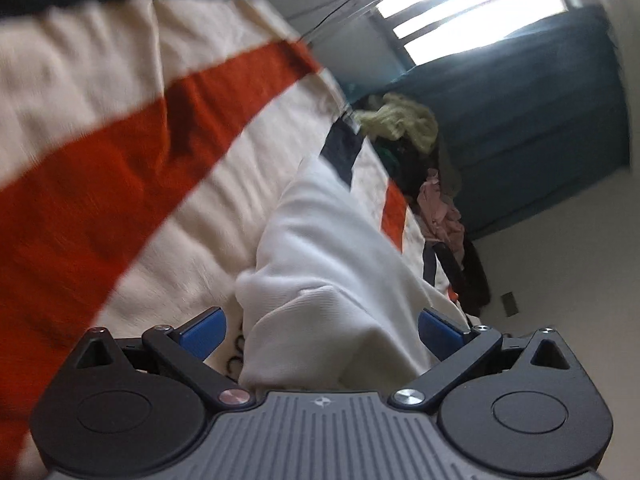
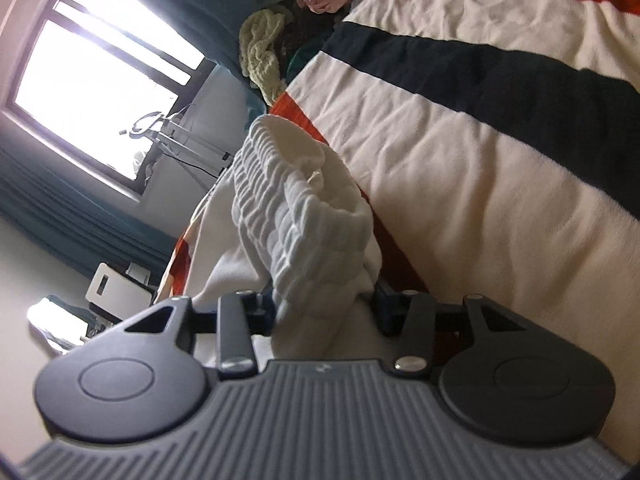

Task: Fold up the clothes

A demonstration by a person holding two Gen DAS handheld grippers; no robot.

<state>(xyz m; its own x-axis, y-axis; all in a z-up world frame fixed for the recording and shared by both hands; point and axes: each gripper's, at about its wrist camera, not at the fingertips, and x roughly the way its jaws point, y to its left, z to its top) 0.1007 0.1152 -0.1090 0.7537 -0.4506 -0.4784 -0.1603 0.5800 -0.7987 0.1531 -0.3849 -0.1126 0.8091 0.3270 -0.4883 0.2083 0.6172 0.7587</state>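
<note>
A white garment (image 1: 320,248) lies crumpled on a bed blanket (image 1: 192,232) with cream, red and navy stripes. In the left wrist view my left gripper (image 1: 322,330) is open wide, its blue pads (image 1: 204,332) on either side of a fold of the white cloth without pinching it. In the right wrist view the garment's gathered elastic waistband (image 2: 304,216) bunches up from the blanket (image 2: 480,160). My right gripper (image 2: 324,308) is shut on the lower end of that waistband, and the cloth fills the gap between its dark fingers (image 2: 384,308).
A pile of other clothes, with a yellow-green piece (image 1: 400,124) (image 2: 264,48) and pink ones (image 1: 440,208), sits at the far end of the bed. Behind it hang teal curtains (image 1: 540,100) beside a bright window (image 2: 88,72). A white box (image 2: 116,288) stands on the floor.
</note>
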